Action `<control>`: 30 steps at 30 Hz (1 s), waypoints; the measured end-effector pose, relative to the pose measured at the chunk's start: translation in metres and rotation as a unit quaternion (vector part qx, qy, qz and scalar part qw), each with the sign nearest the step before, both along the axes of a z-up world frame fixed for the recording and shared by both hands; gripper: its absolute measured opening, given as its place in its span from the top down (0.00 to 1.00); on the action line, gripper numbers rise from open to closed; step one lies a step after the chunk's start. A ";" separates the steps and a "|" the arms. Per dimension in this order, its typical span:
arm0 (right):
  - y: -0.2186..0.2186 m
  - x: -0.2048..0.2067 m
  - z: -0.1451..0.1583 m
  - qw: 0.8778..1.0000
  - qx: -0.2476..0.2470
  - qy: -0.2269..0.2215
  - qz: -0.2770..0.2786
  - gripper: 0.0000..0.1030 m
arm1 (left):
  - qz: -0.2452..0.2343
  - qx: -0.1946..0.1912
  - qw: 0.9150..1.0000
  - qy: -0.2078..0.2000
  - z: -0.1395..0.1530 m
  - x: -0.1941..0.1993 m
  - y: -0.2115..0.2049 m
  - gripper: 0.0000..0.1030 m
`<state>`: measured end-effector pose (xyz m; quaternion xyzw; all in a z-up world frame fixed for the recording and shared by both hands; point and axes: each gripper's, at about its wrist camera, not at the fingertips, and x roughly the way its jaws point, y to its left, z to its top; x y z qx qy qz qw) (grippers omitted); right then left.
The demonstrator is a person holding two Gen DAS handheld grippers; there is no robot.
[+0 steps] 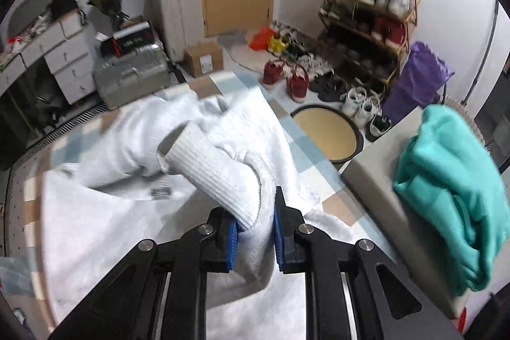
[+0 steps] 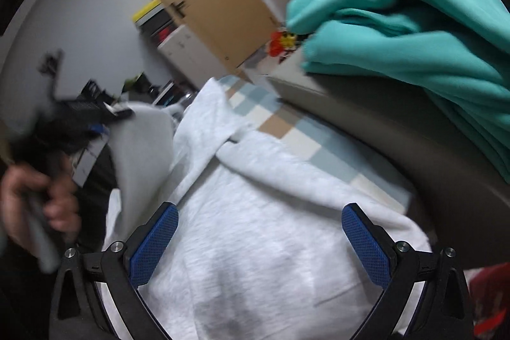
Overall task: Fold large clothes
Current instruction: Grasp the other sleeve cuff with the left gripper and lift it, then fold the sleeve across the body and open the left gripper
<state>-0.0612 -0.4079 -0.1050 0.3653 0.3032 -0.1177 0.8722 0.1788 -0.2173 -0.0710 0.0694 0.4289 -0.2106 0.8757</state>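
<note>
White sweatshirt [image 1: 105, 212], ribbed cuff [image 1: 207, 168] pinched in left tongs [image 1: 254, 231]; right tongs [image 2: 259, 241] wide apart, empty, view blurred.

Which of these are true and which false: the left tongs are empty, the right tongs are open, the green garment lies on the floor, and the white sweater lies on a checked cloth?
1. The left tongs are empty. False: they are shut on the ribbed cuff of the white sweater.
2. The right tongs are open. True: their blue pads stand wide apart above the sweater.
3. The green garment lies on the floor. False: it sits on a grey box beside the sweater.
4. The white sweater lies on a checked cloth. True.
</note>
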 end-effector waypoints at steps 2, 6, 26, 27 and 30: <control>-0.003 -0.005 0.002 1.000 0.004 -0.008 -0.009 0.00 | 0.003 -0.012 1.000 0.017 -0.014 0.013 -0.010 0.88; -0.003 -0.006 0.008 1.000 -0.005 -0.015 -0.011 0.00 | 0.001 -0.032 0.998 0.047 -0.028 0.034 -0.041 0.88; 0.011 0.026 0.015 1.000 -0.008 0.002 0.023 0.00 | 0.014 -0.159 0.979 0.124 -0.007 -0.034 0.155 0.39; 0.017 0.035 0.020 0.999 -0.020 0.004 0.037 0.00 | 0.050 -0.160 0.980 0.111 -0.011 -0.031 0.172 0.38; 0.038 0.079 0.048 0.991 -0.086 0.004 0.103 0.00 | 0.111 -0.198 0.966 0.124 -0.033 -0.019 0.211 0.38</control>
